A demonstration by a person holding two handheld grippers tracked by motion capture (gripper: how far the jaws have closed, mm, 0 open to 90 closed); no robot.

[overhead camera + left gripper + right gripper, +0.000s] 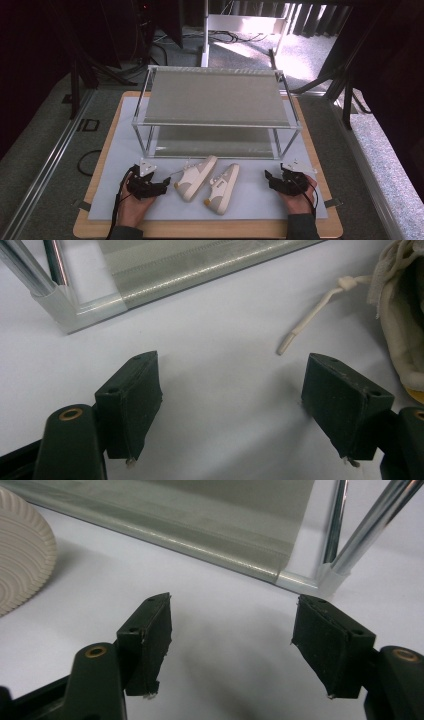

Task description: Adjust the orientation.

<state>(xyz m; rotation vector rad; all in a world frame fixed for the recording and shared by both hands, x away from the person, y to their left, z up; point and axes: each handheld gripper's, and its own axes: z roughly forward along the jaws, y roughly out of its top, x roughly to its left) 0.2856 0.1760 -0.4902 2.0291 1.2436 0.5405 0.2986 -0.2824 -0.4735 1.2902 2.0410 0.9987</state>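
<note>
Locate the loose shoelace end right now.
In the left gripper view, the lace tip lies on the white mat, trailing from the shoe at right, just ahead of the open left tongs.

Two shoes and a shelf on a table

A metal rack (215, 107) with two shelves stood on a white mat (120, 150). Two pale shoes (207, 182) lay side by side in front of it. The left gripper (152, 186) rested near the left shoe, and the right gripper (272, 179) sat farther off on the right.
</note>
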